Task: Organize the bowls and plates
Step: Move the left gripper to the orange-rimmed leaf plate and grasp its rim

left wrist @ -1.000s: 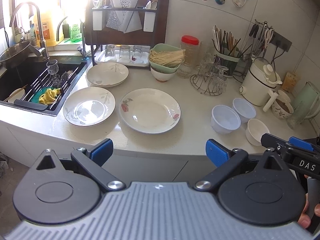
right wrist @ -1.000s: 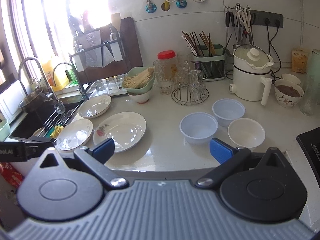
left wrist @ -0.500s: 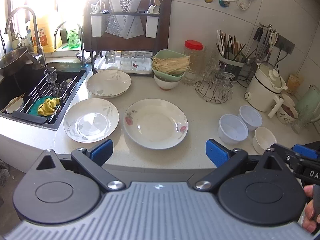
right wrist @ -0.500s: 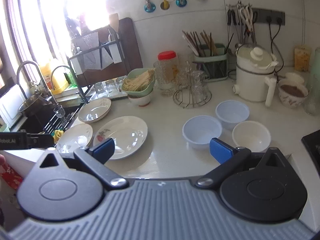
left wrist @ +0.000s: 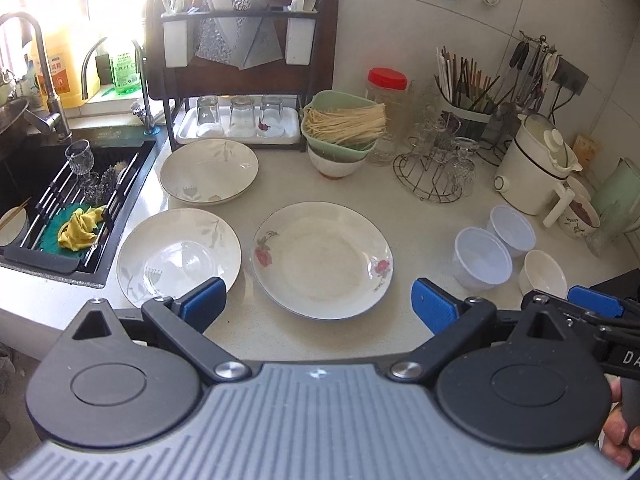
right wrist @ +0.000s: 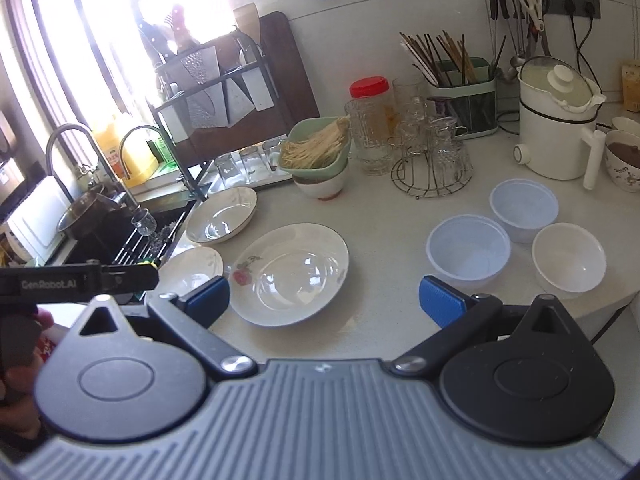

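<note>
Both grippers are edging fwd toward the counter (left wrist: 280, 336) vs a sec ago, dishes looming bigger. Left gripper (left wrist: 316, 300) is hovering w/ fingers spread wide, holding nothing, just short of the rose plate (left wrist: 322, 258). Right gripper (right wrist: 324, 300) is also hanging open & empty, near the front counter edge. Leaf plate (left wrist: 179, 254) is sitting just left of the rose plate, deep plate (left wrist: 209, 171) behind it by the sink (left wrist: 60, 184). Two pale plastic bowls (right wrist: 468, 249) (right wrist: 524, 209) & a white bowl (right wrist: 569, 257) are clustering close together at the right, well apart from the plates. Green noodle bowl (left wrist: 340, 126) is resting on another bowl at the back
</note>
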